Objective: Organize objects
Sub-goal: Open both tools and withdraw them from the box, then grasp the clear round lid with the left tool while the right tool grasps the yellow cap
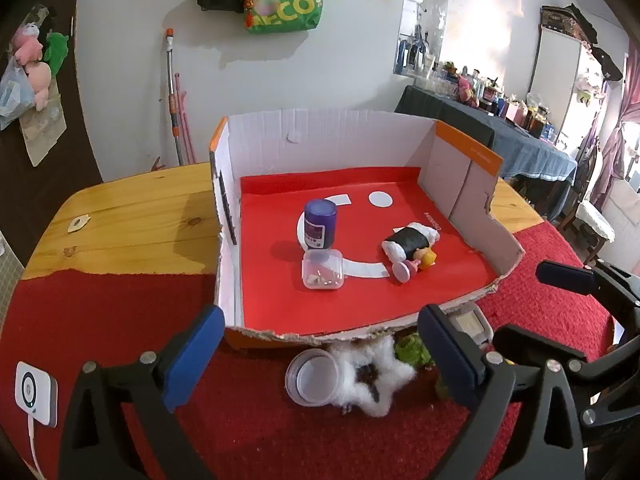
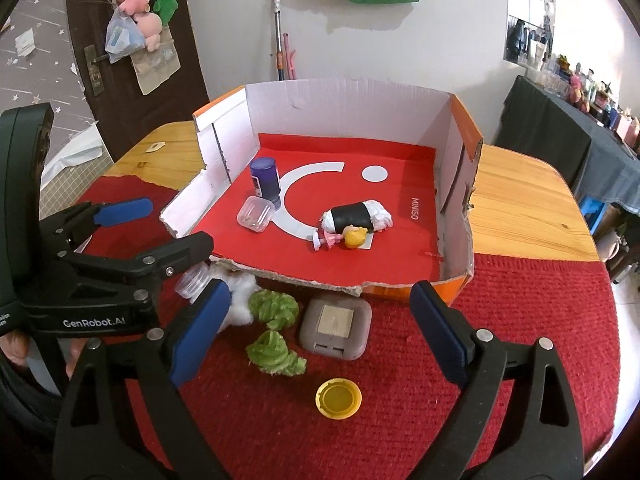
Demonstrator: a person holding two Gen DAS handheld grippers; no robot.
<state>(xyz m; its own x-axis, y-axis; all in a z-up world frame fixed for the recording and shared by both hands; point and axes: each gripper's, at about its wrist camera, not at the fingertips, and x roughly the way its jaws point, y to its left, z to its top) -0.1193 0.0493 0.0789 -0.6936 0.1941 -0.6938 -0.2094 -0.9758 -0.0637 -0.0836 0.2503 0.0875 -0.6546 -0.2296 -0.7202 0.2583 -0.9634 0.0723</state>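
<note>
Cardboard box holds purple jar, clear tub, sushi plush, doll; both tongs spread.

We see a corrugated cardboard box with torn rough edges, lined with smooth matt red paper. Tabletop is glossy varnished wood under a coarse woven red cloth. Clear plastic tub, fluffy cotton ball, glossy yellow plastic cap.

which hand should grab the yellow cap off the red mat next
Right. The round yellow plastic cap lies on the red mat just ahead of the open right tongs, with nothing between. The open left tongs sit further left, over the clear plastic jar and white fluffy toy.
</note>
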